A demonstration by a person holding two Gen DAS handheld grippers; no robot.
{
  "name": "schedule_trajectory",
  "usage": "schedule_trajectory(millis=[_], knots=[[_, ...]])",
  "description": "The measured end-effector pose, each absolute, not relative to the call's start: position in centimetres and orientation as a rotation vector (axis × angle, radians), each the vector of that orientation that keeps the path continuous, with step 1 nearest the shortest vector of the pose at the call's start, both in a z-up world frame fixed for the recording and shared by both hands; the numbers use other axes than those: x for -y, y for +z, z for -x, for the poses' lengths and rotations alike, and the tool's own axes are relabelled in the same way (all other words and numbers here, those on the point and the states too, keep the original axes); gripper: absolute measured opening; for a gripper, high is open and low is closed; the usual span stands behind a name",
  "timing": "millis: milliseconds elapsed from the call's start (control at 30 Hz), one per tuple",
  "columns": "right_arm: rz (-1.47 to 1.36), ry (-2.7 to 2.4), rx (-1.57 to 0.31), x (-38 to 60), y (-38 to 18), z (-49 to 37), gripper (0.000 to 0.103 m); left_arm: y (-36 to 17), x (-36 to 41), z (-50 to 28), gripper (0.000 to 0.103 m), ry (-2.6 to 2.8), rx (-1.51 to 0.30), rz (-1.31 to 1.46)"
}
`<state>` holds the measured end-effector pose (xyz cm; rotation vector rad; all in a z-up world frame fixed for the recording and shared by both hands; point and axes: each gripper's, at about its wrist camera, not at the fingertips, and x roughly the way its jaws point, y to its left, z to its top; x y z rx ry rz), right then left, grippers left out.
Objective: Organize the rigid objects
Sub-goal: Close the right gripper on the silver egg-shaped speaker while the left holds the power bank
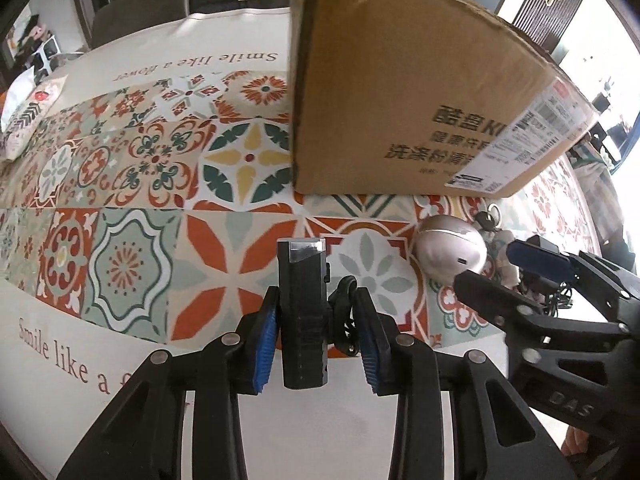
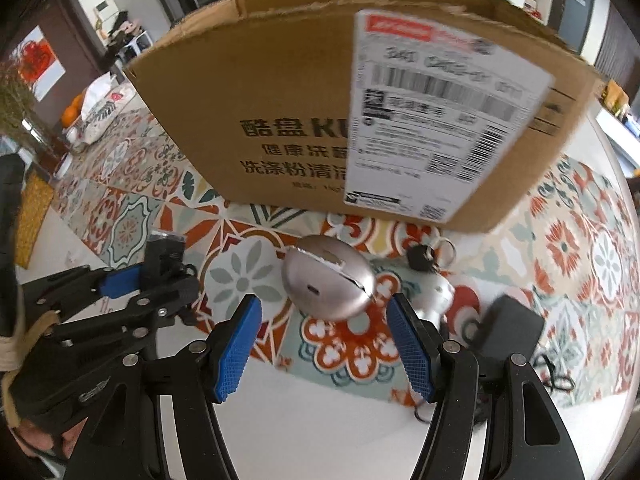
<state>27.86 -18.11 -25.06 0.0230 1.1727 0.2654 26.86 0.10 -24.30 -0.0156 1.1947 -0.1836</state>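
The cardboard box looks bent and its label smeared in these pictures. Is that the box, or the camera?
Likely the camera. In the right wrist view the cardboard box bulges from fisheye curvature, and its shipping label is smeared by motion blur, while the silver egg-shaped case stays fairly crisp. In the left wrist view the box edges bow too, and bright windows wash out the top right corner.

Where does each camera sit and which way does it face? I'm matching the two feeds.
Left wrist: on the left gripper, looking down at the black device it grips; the right gripper shows.
Right wrist: on the right gripper, open before the silver egg-shaped case; a hand shows.
Shared: cardboard box, case, device, patterned tablecloth.
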Motion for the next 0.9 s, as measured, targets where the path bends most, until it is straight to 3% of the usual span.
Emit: schedule_trajectory(millis=[900], knots=[[0.019, 0.262, -1.203, 16.5, -27.9, -30.7, 0.065, -24.7, 1.7, -29.0, 0.036, -0.161, -1.176, -0.009]])
